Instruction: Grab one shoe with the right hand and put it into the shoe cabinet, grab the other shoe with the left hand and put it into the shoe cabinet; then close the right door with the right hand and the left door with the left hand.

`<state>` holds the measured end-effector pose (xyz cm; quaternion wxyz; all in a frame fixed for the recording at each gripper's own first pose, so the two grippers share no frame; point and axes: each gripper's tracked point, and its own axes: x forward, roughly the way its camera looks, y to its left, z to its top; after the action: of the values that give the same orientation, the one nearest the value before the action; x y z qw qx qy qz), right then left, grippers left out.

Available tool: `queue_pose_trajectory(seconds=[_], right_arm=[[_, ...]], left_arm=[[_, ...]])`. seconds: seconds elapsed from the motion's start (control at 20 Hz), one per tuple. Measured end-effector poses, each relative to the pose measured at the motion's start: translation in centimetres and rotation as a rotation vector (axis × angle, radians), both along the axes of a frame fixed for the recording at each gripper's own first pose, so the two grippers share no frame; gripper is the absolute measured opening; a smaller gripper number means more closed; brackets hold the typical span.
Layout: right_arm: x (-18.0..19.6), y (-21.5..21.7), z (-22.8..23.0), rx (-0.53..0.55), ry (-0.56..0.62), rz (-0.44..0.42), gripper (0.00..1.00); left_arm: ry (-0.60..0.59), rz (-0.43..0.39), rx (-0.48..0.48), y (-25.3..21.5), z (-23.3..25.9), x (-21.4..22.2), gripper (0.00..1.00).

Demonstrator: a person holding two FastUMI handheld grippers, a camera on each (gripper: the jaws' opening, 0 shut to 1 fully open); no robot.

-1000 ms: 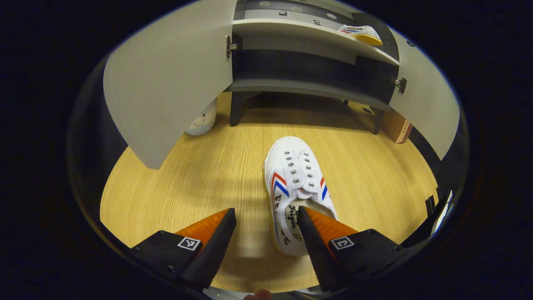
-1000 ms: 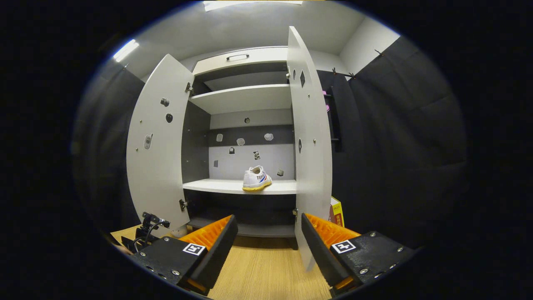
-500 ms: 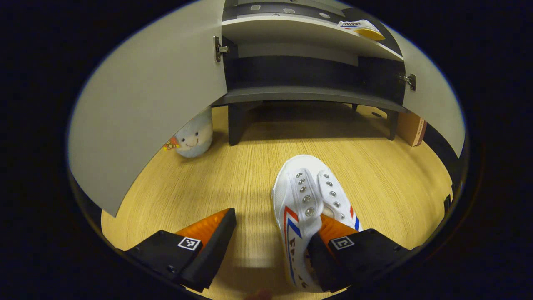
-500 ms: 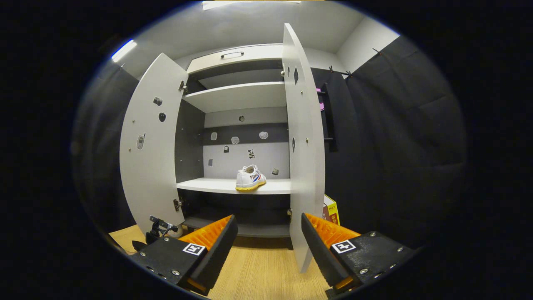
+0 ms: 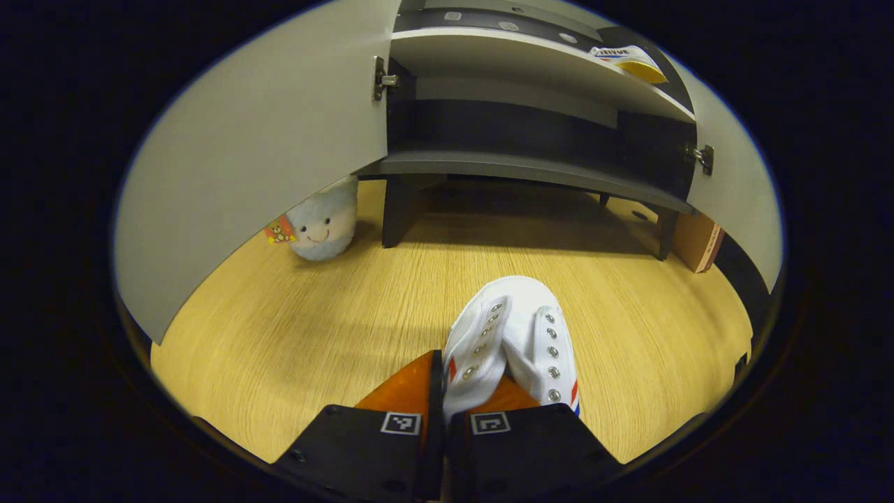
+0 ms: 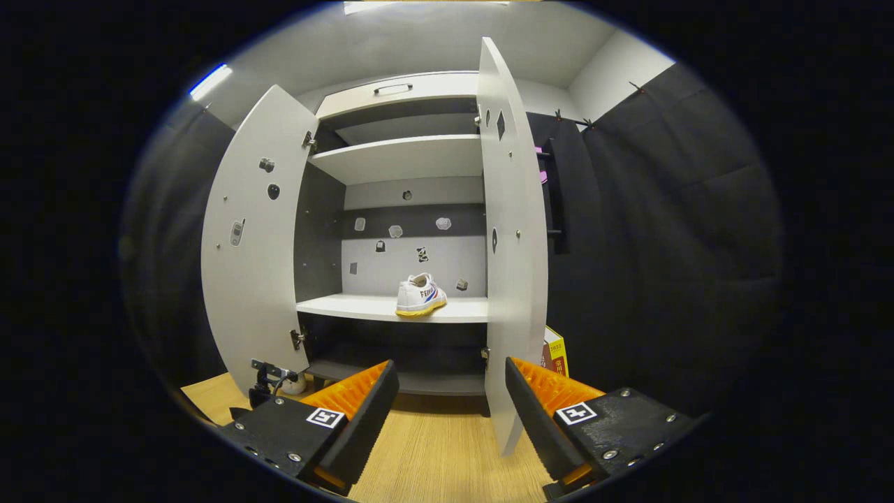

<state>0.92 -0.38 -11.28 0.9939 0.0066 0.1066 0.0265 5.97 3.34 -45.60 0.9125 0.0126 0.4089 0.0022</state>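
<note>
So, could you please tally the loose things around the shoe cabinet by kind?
Shoes: 2, one on the floor pinched in the left gripper, one on the cabinet shelf.
Plush toys: 1, by the cabinet leg.
Boxes: 1, beside the cabinet.
Total: 4.

In the right gripper view I see dark lettering on the shelved shoe (image 6: 420, 296) near centre, too small to read. Print on the box (image 6: 556, 355) at four o'clock is unreadable. Square coded markers (image 6: 325, 418) sit on the right gripper (image 6: 450, 367).
</note>
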Motion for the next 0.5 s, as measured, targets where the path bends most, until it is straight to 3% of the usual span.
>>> queue_pose_trajectory(seconds=[0.15, 0.25, 0.4, 0.5], right_arm=[[-0.2, 0.2, 0.1, 0.003, 0.0, 0.009, 0.94], [-0.3, 0.2, 0.2, 0.001, -0.007, 0.007, 0.94], [-0.4, 0.4, 0.5, 0.015, -0.023, 0.016, 0.94], [-0.4, 0.5, 0.8, 0.027, -0.033, 0.021, 0.94]], left_arm=[[-0.058, 0.029, -0.032, -0.8, 4.9, 0.0, 0.1], [-0.173, 0.02, -0.02, -1.4, 11.1, 0.8, 0.1], [-0.294, 0.045, -0.099, -2.9, 21.0, 2.5, 0.1], [-0.403, 0.07, -0.099, -2.5, 27.6, 4.6, 0.1]])
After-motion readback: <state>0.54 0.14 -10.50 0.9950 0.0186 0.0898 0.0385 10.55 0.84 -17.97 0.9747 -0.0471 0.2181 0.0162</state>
